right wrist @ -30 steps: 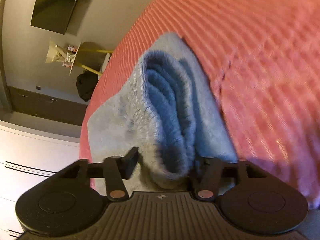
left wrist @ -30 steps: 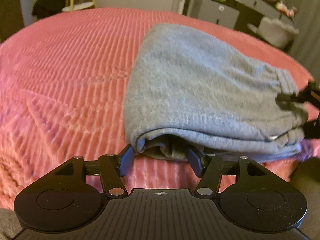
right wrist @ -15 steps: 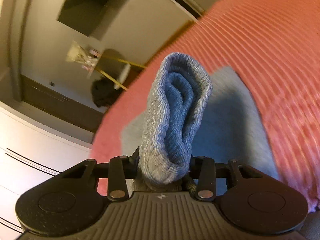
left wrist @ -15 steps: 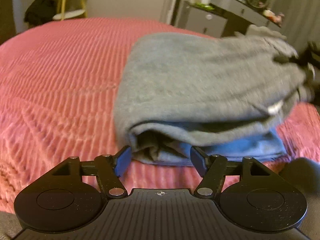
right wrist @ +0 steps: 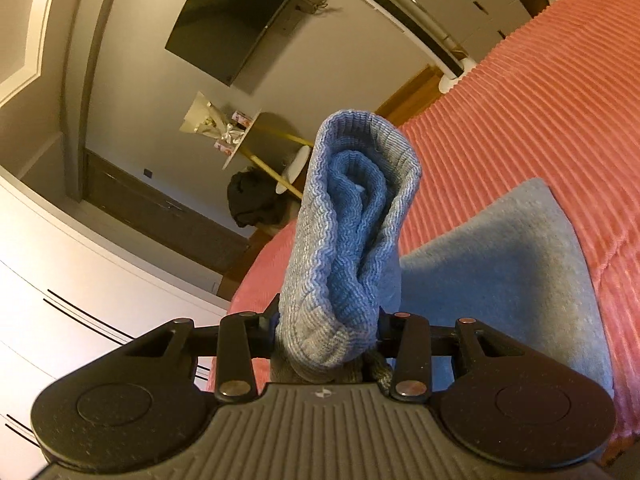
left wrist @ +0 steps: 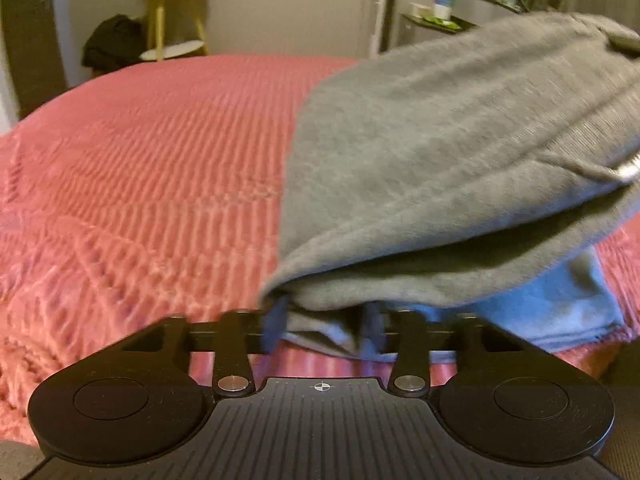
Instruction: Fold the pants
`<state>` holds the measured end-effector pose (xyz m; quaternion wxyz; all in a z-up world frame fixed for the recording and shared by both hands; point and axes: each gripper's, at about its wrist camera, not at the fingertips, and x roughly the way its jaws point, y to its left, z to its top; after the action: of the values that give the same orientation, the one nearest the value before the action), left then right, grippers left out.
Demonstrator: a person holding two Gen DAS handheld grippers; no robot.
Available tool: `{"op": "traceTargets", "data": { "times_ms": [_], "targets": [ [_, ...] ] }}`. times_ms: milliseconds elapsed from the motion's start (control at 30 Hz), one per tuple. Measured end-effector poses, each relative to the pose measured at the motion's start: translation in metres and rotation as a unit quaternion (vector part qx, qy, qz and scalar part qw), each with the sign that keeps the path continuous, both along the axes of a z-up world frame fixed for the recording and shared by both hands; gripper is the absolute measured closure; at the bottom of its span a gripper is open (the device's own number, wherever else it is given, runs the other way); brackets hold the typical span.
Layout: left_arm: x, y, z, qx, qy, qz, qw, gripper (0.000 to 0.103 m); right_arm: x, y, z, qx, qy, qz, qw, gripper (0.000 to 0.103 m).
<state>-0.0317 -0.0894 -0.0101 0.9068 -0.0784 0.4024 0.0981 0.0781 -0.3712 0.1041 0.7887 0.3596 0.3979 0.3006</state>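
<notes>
The grey pants (left wrist: 440, 152) are soft, thick fleece – limp, light, bulky at the folds. Their near corner lies on the bed (left wrist: 152, 152) between the fingers of the left hand-held gripper (left wrist: 324, 322), whose jaws are closing on that bunched edge. The right hand-held gripper (right wrist: 328, 332) is clamped on the ribbed waistband roll (right wrist: 352, 216), lifted clear – probably the firmest hold.

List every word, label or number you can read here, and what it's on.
None can be read.
Blue-and-white container on the far dresser: print too blurred.
Small boxes on the round side table: too small.
Gripper bodies: only a crosshair mark, no text.
Pants: no readable tag.
</notes>
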Motion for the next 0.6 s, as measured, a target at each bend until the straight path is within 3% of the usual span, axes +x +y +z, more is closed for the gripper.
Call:
{"op": "traceTargets", "data": {
  "times_ms": [133, 600],
  "targets": [
    [-0.001, 0.016, 0.001, -0.048, -0.001, 0.009, 0.9988, 0.075, 0.004, -0.01, -0.01, 0.004, 0.024, -0.015, 1.0, 0.064],
    [-0.001, 0.017, 0.008, -0.034, -0.002, -0.007, 0.9994, 0.082, 0.01, -0.029, -0.051, -0.086, 0.031, -0.032, 0.995, 0.064]
  ]
}}
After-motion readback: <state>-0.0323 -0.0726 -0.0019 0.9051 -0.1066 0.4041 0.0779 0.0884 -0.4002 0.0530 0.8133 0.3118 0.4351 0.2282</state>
